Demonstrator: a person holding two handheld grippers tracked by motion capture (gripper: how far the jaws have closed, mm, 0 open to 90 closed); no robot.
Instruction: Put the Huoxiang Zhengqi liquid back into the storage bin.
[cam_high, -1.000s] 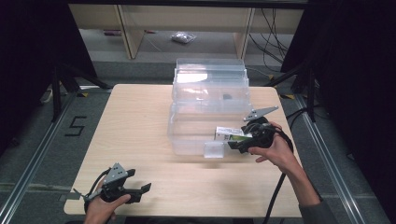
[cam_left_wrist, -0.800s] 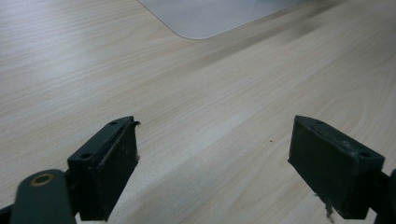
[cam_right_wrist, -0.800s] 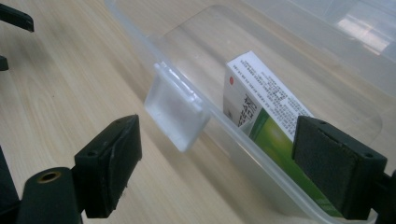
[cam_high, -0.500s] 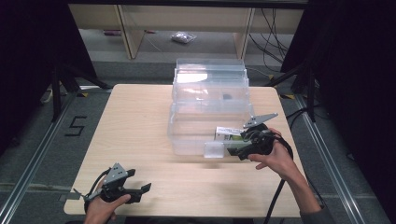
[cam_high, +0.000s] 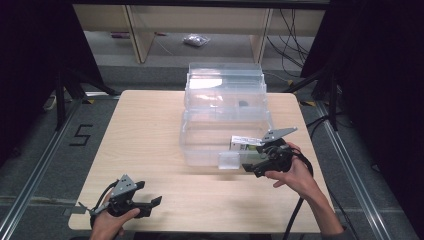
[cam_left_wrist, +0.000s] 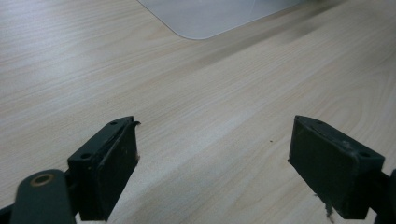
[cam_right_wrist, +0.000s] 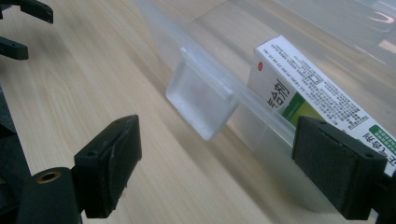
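Observation:
A clear plastic box (cam_high: 200, 145) with its lid tipped back stands at the table's middle. Inside it, at the front right, lies a white and green carton (cam_high: 245, 142). My right gripper (cam_high: 251, 169) is open just outside the box's front wall, beside the clear latch tab (cam_high: 229, 160). In the right gripper view the latch tab (cam_right_wrist: 201, 100) and the carton (cam_right_wrist: 317, 95) sit beyond the spread jaws of the right gripper (cam_right_wrist: 219, 140), which hold nothing. My left gripper (cam_high: 149, 194) is open over bare wood near the front left edge. The left gripper (cam_left_wrist: 217, 135) faces a box corner (cam_left_wrist: 210, 18).
The wooden table (cam_high: 145, 130) has free room left of the box. Behind it a shelf unit (cam_high: 140, 30) stands on the floor, with a small bag (cam_high: 195, 41) lying there. Cables (cam_high: 295, 215) trail off the right gripper. Metal rails run along both sides.
My right gripper has drawn back from the carton toward the table's front, dropping to the box's front wall. The carton stays in the box. The left gripper has barely moved.

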